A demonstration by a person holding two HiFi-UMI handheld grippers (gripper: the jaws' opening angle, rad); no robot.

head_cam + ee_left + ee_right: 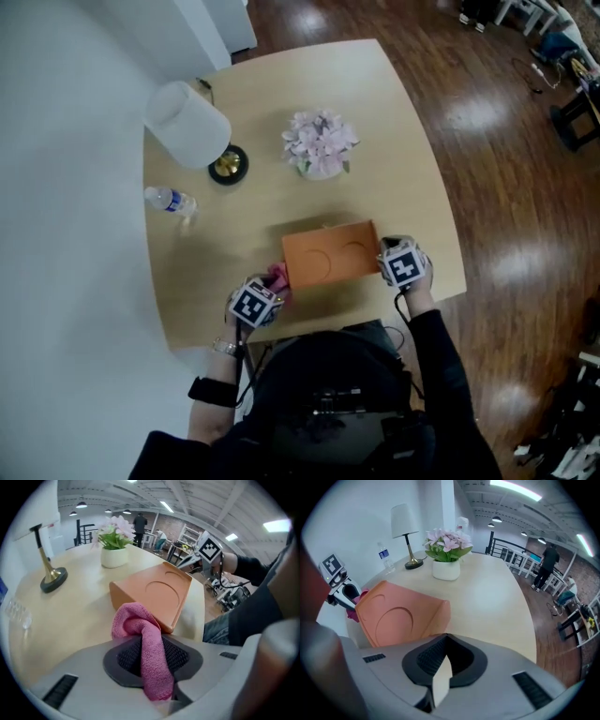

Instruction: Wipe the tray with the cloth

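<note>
An orange tray (328, 261) with two round recesses rests near the table's front edge, tilted up in the gripper views (161, 590) (398, 616). My left gripper (274, 289) is at the tray's left end, shut on a pink cloth (143, 641) that hangs bunched between its jaws. The cloth (278, 275) touches the tray's left corner. My right gripper (384, 259) is at the tray's right end. In the right gripper view (440, 672) its jaws are shut on the tray's pale rim, seen edge-on. The cloth (353, 612) shows behind the tray's far corner.
A white-shaded lamp (190, 127) on a dark round base stands at the table's back left. A pot of pink flowers (321, 145) is behind the tray. A water bottle (171, 200) lies at the left edge. Wooden floor (506, 187) lies to the right of the table.
</note>
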